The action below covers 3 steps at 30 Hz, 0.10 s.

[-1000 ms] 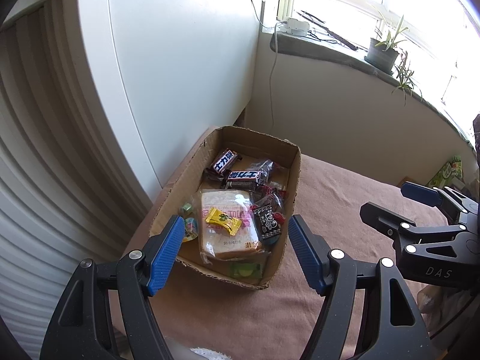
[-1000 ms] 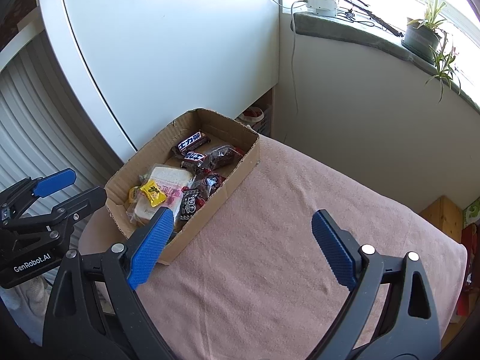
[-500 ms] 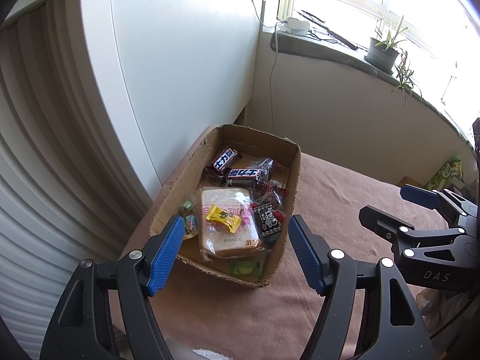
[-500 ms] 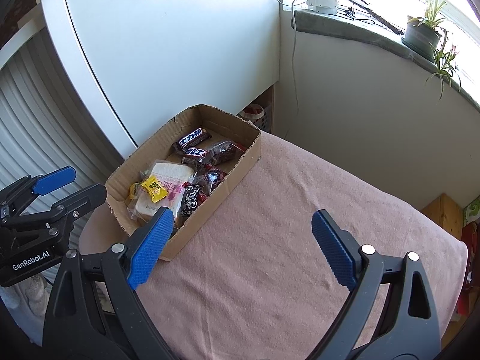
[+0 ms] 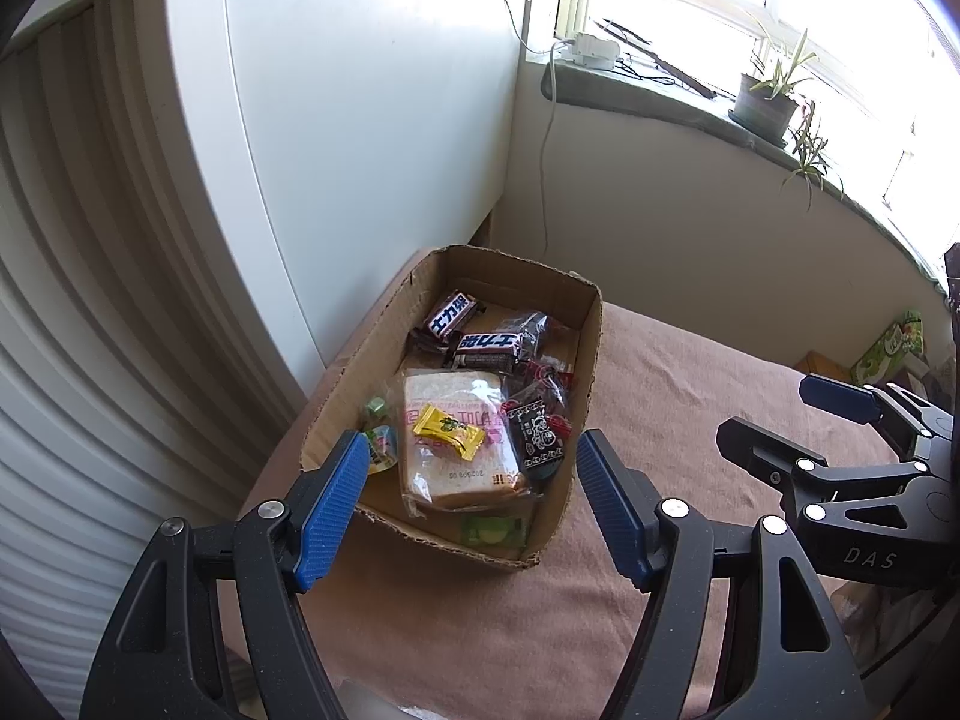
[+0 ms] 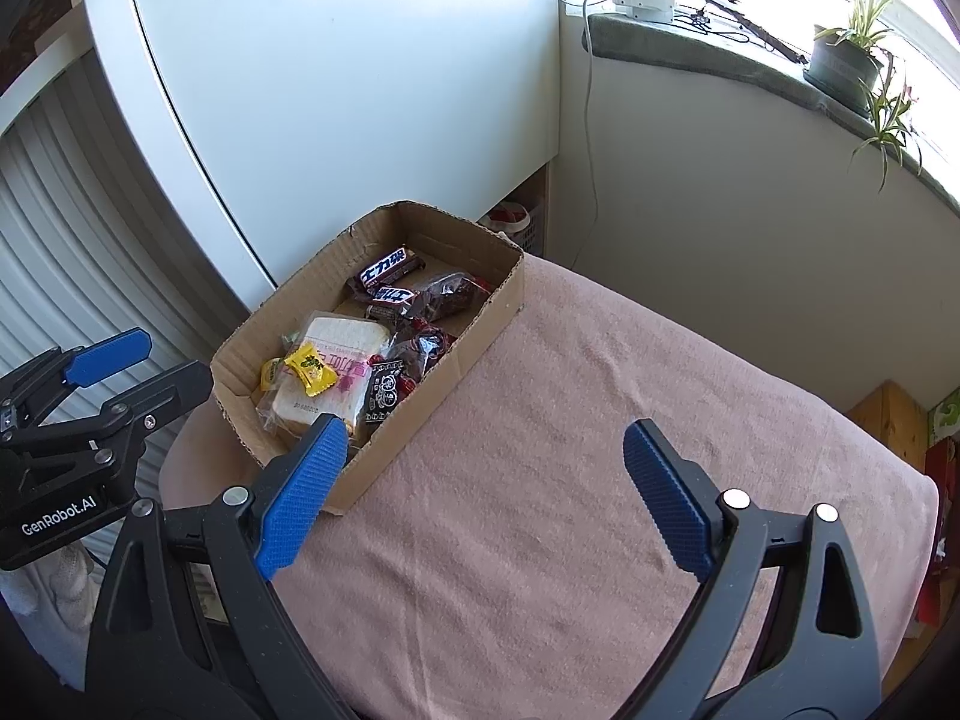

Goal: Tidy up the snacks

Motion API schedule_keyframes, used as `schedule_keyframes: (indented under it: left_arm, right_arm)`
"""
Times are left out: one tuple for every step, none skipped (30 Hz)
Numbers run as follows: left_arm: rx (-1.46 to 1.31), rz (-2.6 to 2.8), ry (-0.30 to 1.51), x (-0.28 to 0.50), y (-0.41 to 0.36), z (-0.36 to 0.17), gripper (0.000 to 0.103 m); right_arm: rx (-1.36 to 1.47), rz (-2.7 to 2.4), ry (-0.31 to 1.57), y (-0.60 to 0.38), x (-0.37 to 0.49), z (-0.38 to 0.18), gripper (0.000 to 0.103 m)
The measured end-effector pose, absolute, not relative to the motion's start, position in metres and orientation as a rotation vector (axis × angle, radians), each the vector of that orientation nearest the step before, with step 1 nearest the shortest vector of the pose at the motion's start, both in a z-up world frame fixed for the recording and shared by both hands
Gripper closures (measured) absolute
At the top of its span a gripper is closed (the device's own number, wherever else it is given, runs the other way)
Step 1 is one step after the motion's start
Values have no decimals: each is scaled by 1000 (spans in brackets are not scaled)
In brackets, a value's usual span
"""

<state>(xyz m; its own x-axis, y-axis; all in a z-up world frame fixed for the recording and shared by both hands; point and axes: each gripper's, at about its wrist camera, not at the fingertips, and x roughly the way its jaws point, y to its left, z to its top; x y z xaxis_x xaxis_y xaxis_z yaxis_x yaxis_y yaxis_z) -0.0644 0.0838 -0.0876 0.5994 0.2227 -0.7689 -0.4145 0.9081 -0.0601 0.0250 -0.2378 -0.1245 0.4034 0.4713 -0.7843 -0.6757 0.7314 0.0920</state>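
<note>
Left gripper (image 5: 468, 501): jaws wide apart, nothing between the blue pads; hangs above the near end of the box, tilted downward
Cardboard box (image 5: 585, 396): open-topped, on the left part of the desk, just beside a white cabinet (image 5: 372, 120)
Box contents, near end: small green-and-yellow packet (image 5: 379, 449) by the left wall; bagged bread slice (image 5: 462, 468) with a yellow candy (image 5: 447, 431) on top; black printed sachet (image 5: 540, 441) to its right
Box contents, far end: two dark bars with white lettering (image 5: 453, 315); dark red wrapped sweets (image 5: 540, 372)
Desk (image 6: 570, 480): pink cloth cover; area right of the box bare
Right gripper (image 6: 483, 489): jaws wide apart, empty; over the bare cloth, its left pad in front of the box's near corner
Windowsill (image 6: 720, 54): potted plant (image 6: 846, 57), white adapter with cable
</note>
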Motion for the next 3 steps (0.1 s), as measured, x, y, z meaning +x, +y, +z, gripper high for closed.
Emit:
schedule_keyframes:
  left_arm:
    - [-240,373,851,-65,84,-88,31]
    - [-239,373,852,-65,84,-89,31]
    - [-241,372,853,-65,84,-89,31]
  right_arm:
    - [-256,732,898,-238,25,-125,8]
    - [-254,729,899,-239,25,-126,8]
    - [-251,726,901,-239,25,-127,8]
